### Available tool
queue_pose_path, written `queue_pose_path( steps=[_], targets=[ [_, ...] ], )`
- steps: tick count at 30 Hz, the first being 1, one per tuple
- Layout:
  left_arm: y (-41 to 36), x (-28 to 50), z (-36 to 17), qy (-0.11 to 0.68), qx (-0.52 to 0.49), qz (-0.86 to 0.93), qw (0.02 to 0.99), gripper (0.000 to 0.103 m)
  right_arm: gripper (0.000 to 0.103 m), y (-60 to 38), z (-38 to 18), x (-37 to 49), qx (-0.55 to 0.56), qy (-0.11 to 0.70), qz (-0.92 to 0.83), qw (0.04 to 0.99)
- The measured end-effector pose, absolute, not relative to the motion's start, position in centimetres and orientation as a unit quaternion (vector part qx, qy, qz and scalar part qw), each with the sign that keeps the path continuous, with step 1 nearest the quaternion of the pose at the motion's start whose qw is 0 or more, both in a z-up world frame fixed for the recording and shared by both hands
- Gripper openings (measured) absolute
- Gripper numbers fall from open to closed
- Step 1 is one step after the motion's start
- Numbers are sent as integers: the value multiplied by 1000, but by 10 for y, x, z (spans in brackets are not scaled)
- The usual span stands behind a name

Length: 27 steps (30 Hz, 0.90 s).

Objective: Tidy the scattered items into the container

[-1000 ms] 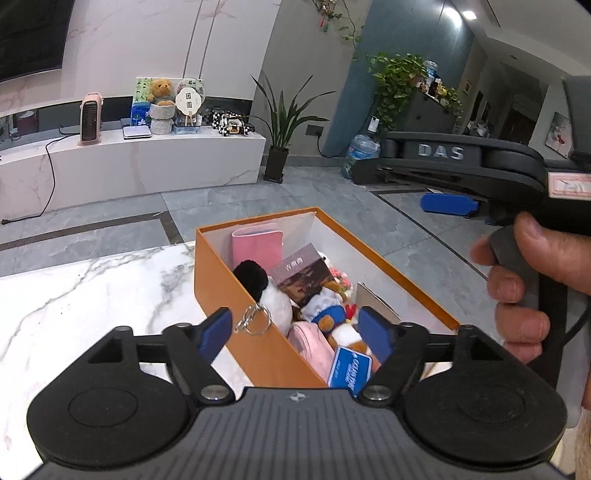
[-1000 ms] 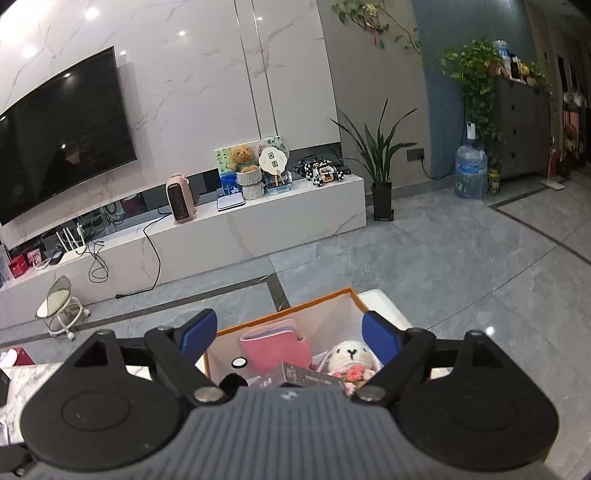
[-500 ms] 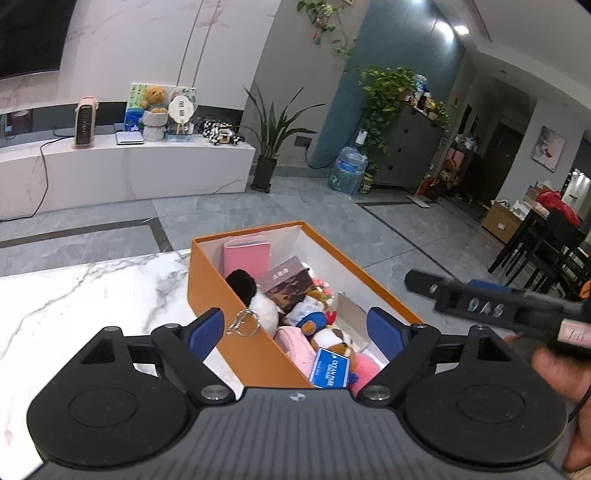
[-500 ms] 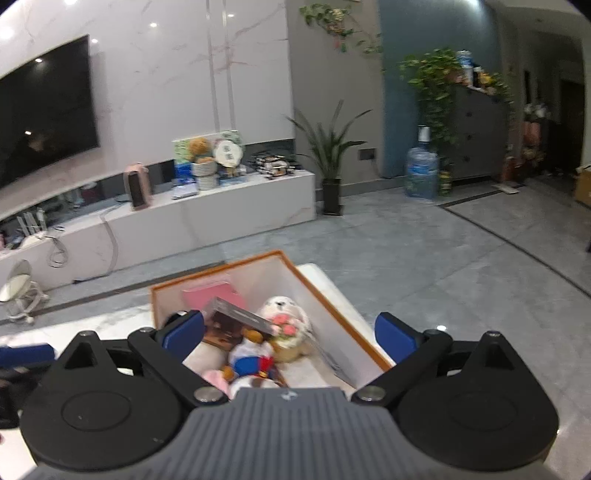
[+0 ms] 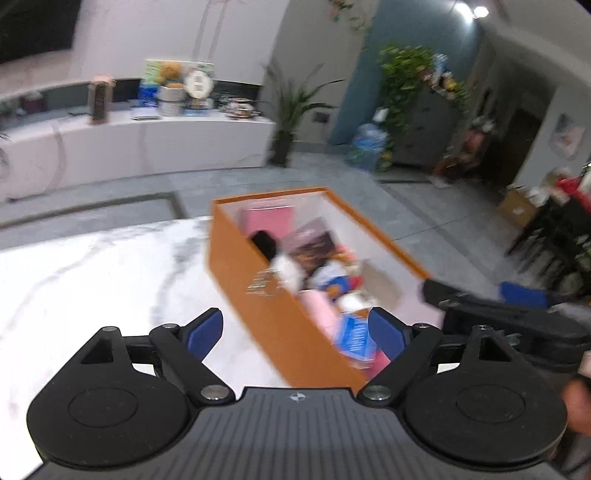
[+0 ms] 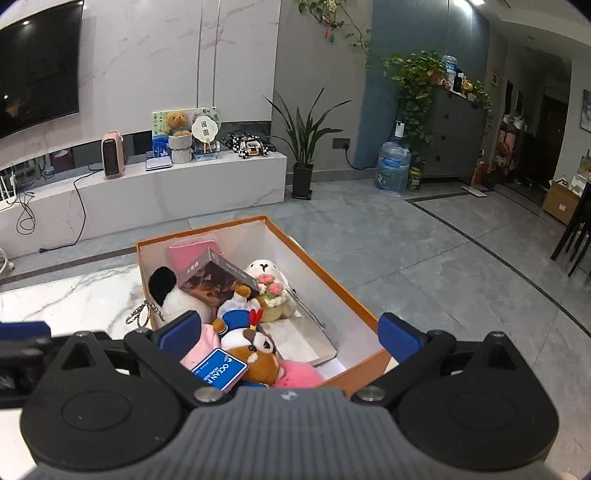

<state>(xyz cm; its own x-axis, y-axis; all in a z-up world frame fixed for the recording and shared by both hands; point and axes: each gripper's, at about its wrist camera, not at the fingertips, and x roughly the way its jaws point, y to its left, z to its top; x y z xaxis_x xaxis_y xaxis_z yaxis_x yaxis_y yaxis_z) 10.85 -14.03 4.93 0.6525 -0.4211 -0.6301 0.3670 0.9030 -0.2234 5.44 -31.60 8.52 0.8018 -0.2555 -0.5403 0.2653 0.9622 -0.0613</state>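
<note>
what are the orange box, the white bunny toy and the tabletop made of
Orange box: looks like stiff matte cardboard, with thin straight walls and a white lining. White bunny toy: seemingly crocheted yarn, going by its knotted texture and knitted pink flowers. Tabletop: polished marble or a marble-look slab, white with grey veins; which one can't be told.

Living room. A marble-panelled wall (image 6: 166,55) carries a dark television (image 6: 37,62) above a long white console (image 6: 147,192), on which a pink heater (image 6: 112,154) and a teddy bear (image 6: 176,122) are set. The floor is laid in grey tiles (image 6: 424,258). A potted plant (image 6: 303,147) is placed beside the console; a water bottle (image 6: 393,166) and a grey cabinet (image 6: 454,136) draped with trailing greenery are seen against a blue wall (image 6: 384,55). Ceiling spotlights (image 5: 469,9) are lit.
</note>
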Motion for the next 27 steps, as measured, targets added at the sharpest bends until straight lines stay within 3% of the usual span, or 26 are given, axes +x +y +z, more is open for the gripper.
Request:
queue_pose_path(
  steps=[27],
  targets=[
    [-143, 108, 47, 364, -26, -220, 904, 101, 102, -313, 84, 58, 24, 312, -180, 933]
  ],
)
